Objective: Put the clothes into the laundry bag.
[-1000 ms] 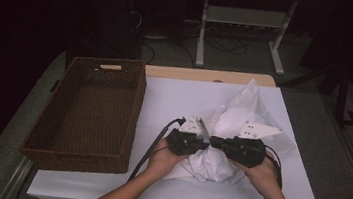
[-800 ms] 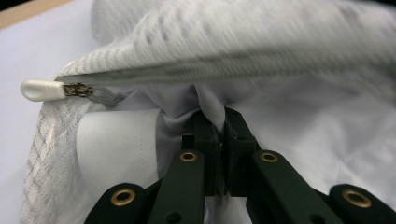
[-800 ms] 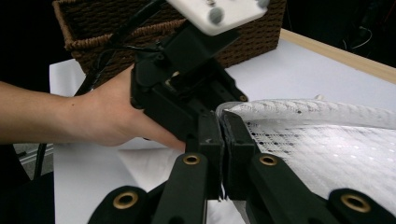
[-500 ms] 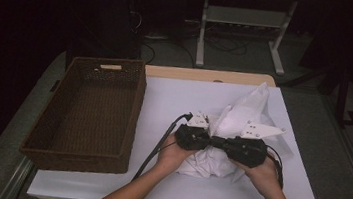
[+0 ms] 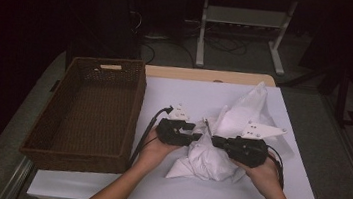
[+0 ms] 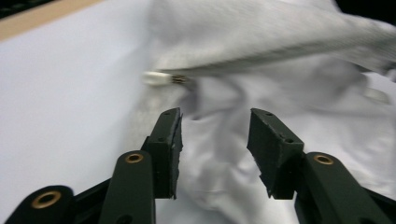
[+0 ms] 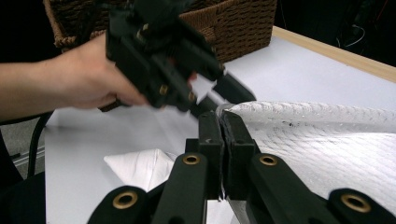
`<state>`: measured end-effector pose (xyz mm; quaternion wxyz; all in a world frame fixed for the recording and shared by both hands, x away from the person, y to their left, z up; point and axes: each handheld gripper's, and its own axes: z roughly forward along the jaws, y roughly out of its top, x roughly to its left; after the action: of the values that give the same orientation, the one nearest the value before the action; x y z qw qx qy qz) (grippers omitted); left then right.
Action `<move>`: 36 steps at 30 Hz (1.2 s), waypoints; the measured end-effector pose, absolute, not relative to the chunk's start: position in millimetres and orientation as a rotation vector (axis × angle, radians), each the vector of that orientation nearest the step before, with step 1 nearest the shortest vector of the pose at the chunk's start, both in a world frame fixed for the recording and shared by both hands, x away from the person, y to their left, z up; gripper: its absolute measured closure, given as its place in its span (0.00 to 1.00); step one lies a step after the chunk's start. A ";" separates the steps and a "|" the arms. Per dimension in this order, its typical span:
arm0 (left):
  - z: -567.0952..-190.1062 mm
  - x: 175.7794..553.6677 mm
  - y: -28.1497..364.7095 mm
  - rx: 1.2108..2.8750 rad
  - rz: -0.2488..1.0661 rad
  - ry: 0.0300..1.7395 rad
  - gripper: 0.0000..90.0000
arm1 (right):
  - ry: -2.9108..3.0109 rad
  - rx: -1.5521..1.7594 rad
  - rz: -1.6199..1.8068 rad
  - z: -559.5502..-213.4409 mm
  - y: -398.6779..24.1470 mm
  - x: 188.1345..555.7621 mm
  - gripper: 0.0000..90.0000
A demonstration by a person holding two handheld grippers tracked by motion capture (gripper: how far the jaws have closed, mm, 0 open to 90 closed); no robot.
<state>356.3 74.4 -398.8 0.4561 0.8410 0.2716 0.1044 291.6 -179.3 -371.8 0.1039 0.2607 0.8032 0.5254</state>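
Note:
A crumpled white cloth [image 5: 218,159] lies on the white table [image 5: 190,93], right of centre. My right gripper [image 5: 213,140] is shut on a ribbed edge of the cloth [image 7: 317,135], its jaws [image 7: 219,119] pressed together over the fabric. My left gripper [image 5: 196,133] faces it from the left. Its jaws have just been opening and stand apart [image 6: 215,135]; the cloth [image 6: 280,70] lies just beyond them, and the pads do not press on it. The right gripper view shows the left gripper [image 7: 217,95] close by, held in a hand.
A brown wicker basket [image 5: 133,109] stands at the table's left, its inside bare; its wall [image 7: 233,23] shows behind the left hand. A wooden strip [image 5: 207,75] runs along the far edge. Bare table lies between basket and cloth.
The left gripper's jaws have opened and let go of the cloth, and that hand has drawn back a little to the left. The right gripper has kept still, shut on the cloth.

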 end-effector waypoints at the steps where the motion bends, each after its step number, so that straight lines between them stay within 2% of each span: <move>1: -399.8 360.9 73.9 2.085 0.266 0.678 0.62 | 2.369 0.767 1.548 -371.8 -179.1 291.6 0.97; 7: -414.7 387.4 61.4 2.116 0.235 0.700 0.55 | 2.369 0.769 1.546 -371.7 -179.9 291.0 0.97; 17: -424.9 408.0 42.1 2.170 0.222 0.687 0.60 | 2.367 0.773 1.549 -372.7 -182.6 292.5 0.97; 20: -426.7 412.4 42.1 2.185 0.200 0.665 0.74 | 2.366 0.776 1.545 -372.9 -182.9 292.7 0.97; 21: -427.2 413.0 41.9 2.192 0.196 0.656 0.85 | 2.366 0.781 1.545 -373.2 -183.0 292.9 0.97; 23: -426.8 413.1 42.1 2.201 0.195 0.653 0.95 | 2.366 0.782 1.543 -374.1 -182.9 293.7 0.97; 30: -420.4 402.0 59.3 2.195 0.167 0.721 0.98 | 2.367 0.783 1.527 -375.5 -184.2 293.1 0.97; 36: -421.4 374.5 83.2 2.175 0.126 0.783 0.99 | 2.374 0.787 1.515 -378.1 -186.4 290.6 0.97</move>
<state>374.5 83.2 -421.4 0.4018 0.8603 0.3098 0.0497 290.6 -186.4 -378.1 0.1087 0.2675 0.8070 0.5151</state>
